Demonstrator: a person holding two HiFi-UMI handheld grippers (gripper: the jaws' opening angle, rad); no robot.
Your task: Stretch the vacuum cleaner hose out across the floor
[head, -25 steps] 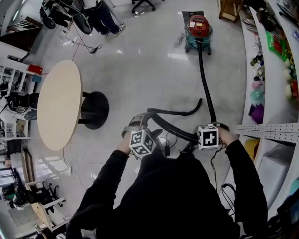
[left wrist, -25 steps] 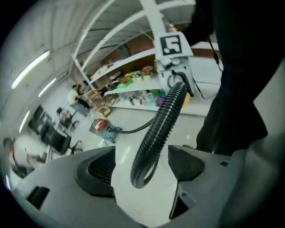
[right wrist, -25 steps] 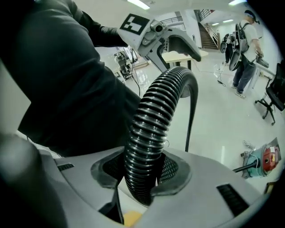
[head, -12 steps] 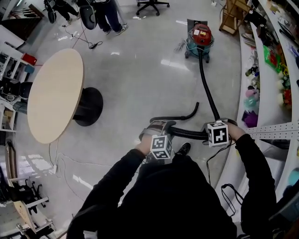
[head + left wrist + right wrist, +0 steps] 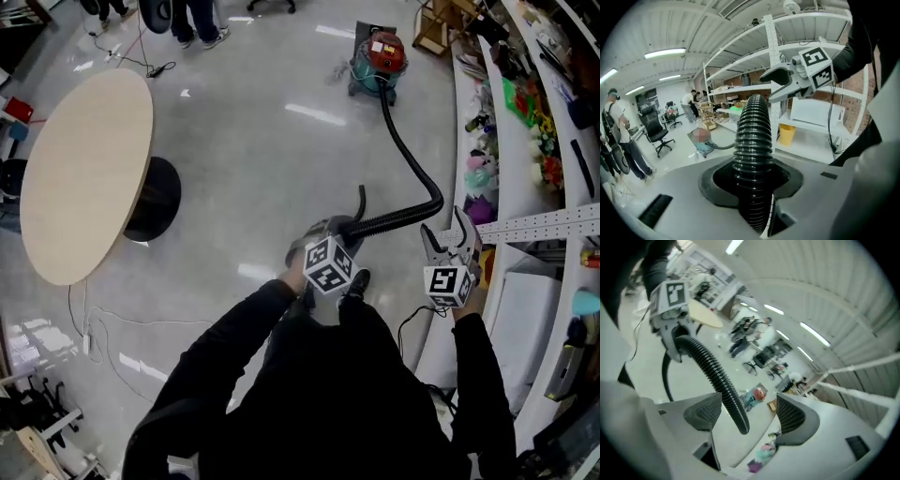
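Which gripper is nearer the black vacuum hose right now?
Left. The left gripper, jaws just closed, clamps the hose; the right gripper, jaws just opened, hangs apart beside it, empty.

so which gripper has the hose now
The left gripper: its jaws have just closed on the black hose. The right gripper has just opened, touching nothing.

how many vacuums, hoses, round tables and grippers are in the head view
red and teal canister vacuum cleaner: 1
black ribbed plastic hose: 1
round light wooden table: 1
grey hand-held grippers: 2, left gripper, right gripper
total: 5
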